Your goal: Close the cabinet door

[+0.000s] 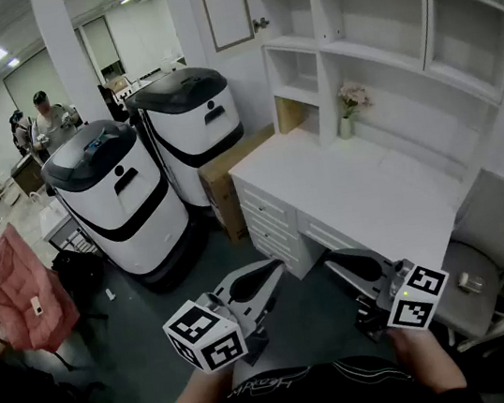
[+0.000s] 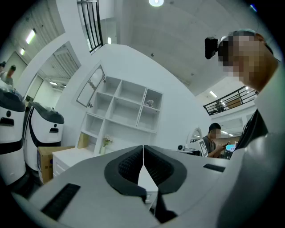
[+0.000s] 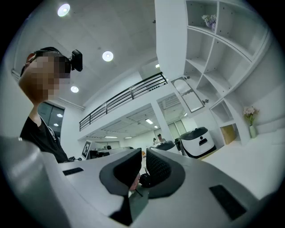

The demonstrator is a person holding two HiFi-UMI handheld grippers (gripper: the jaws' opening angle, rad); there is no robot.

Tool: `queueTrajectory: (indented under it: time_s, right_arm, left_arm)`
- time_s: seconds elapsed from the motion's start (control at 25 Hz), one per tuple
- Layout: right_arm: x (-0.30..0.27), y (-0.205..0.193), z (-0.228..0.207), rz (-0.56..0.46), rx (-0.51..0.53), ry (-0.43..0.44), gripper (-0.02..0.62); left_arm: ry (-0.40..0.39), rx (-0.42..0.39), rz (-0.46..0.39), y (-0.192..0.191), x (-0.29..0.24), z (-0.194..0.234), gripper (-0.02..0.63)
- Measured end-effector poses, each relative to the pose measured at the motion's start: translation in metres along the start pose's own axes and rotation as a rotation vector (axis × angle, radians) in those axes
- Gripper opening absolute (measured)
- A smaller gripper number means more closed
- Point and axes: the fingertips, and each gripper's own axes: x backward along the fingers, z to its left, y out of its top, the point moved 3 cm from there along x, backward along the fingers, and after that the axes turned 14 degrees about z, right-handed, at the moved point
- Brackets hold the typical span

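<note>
The tall white cabinet door (image 1: 226,5) with its framed panel stands swung open at the upper left of the white shelf unit (image 1: 365,16), a small knob on its edge. It also shows far off as the door (image 2: 90,85) in the left gripper view and as the door (image 3: 190,94) in the right gripper view. Both grippers are held low near my body, well short of the cabinet. My left gripper (image 1: 276,266) (image 2: 143,149) is shut, pads meeting, nothing held. My right gripper (image 1: 330,261) (image 3: 143,153) shows a narrow gap between its pads, with nothing in it.
A white desk (image 1: 364,187) with drawers stands under the shelves, a flower vase (image 1: 350,104) on it. Two white-and-black machines (image 1: 124,202) and a cardboard box (image 1: 229,176) stand left of the desk. A grey chair (image 1: 494,233) is at right, a pink chair (image 1: 24,289) at left.
</note>
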Motion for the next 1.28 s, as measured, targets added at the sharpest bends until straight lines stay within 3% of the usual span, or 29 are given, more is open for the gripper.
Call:
queueTrajectory:
  time_s: [0.84, 1.08, 1.28]
  right_arm:
    - [-0.079, -0.010, 0.000, 0.019, -0.018, -0.062, 0.061]
    - [-0.088, 0.003, -0.025, 0.011, -0.014, -0.055, 0.061]
    - [-0.104, 0.019, -0.078, -0.008, -0.016, -0.034, 0.061]
  left_arm:
    - [-0.057, 0.021, -0.026, -0.010, 0.037, 0.073, 0.026]
    - [-0.049, 0.032, -0.032, -0.001, 0.020, 0.099, 0.026]
    - [-0.026, 0.020, -0.024, 0.011, -0.011, 0.137, 0.026]
